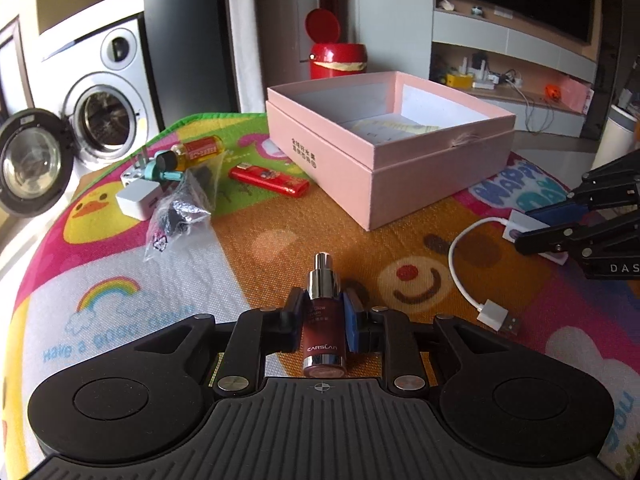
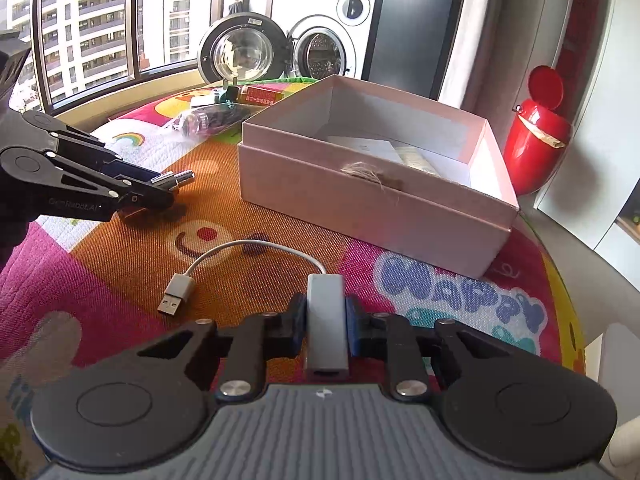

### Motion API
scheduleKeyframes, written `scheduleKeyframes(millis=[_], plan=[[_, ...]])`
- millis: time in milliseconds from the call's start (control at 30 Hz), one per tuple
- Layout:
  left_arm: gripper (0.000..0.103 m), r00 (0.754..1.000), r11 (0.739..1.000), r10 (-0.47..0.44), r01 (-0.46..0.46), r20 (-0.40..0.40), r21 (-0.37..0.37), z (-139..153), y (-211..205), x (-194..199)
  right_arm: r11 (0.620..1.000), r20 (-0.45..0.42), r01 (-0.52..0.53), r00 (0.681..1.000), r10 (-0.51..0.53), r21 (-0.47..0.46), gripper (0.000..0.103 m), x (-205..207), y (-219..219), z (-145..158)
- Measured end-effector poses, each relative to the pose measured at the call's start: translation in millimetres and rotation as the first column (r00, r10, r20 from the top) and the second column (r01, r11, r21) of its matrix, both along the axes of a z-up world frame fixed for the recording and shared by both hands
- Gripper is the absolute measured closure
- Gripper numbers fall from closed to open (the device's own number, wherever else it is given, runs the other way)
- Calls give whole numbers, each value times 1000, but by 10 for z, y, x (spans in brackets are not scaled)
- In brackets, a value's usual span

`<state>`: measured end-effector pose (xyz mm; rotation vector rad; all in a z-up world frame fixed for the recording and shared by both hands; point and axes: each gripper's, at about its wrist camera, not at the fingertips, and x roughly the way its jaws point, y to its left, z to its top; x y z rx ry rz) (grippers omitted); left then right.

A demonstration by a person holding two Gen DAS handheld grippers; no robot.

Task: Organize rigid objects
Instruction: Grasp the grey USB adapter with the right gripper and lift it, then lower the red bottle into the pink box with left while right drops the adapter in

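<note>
Spread over the whole table, a bright cartoon play mat (image 1: 120, 264); toward its far side, an open pink box (image 1: 384, 160), papers lying flat inside, its lower tray slightly wider than the upper wall; low over the mat's near edge, left gripper (image 1: 323, 312) pinching a dark red serum bottle (image 1: 322, 328), silver pump nozzle pointing forward, away from the camera and toward the box; to the right, near the box's front corner, right gripper (image 2: 325, 318) clamped on a white adapter block (image 2: 326, 320), its short white cable (image 2: 256, 248) curling leftward across the mat to a loose USB plug (image 2: 176, 294); far left beside the box, a red lighter (image 1: 269, 180); next to that, a yellow oil bottle (image 1: 196, 152), a white charger plug (image 1: 138, 200) and a crumpled clear bag (image 1: 180, 212) clustered together, touching.
</note>
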<state>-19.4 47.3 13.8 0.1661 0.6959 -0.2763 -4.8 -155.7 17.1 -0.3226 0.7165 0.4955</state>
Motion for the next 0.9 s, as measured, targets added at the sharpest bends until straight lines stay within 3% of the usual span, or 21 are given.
scheduleKeyframes(millis=[133,233,400,500,667,733,800,900], plan=[[79,996,997,-72,72,58,15,137,-136,-430,1000,80,-14,997,14,-5,83,-342,-108,306],[79,986,993,-104,109,127,-36,463,-178,-550,1000,218,-11,976,10,6,83,-553,-186,762],[79,949,984,-113,148,295,-97,1218,-252,-343,996,432,18,901,-52,83,83,-519,-321,1616],[79,936,980,-73,132,344,-150,1522,-277,13,992,485,56,868,-105,115,83,-287,-306,1901],[79,954,947,-5,100,298,-304,1683,-310,908,981,428,142,885,-185,132,83,415,-143,1963],[78,975,939,9,68,223,-336,1590,-337,1306,981,340,135,924,-175,138,82,749,-97,1811],[78,986,939,47,11,162,-344,1419,-328,1568,976,237,155,953,-189,155,76,969,-118,1623],[78,990,930,80,-34,112,-366,1171,-152,1589,971,139,156,973,-182,181,72,1014,-248,1260]])
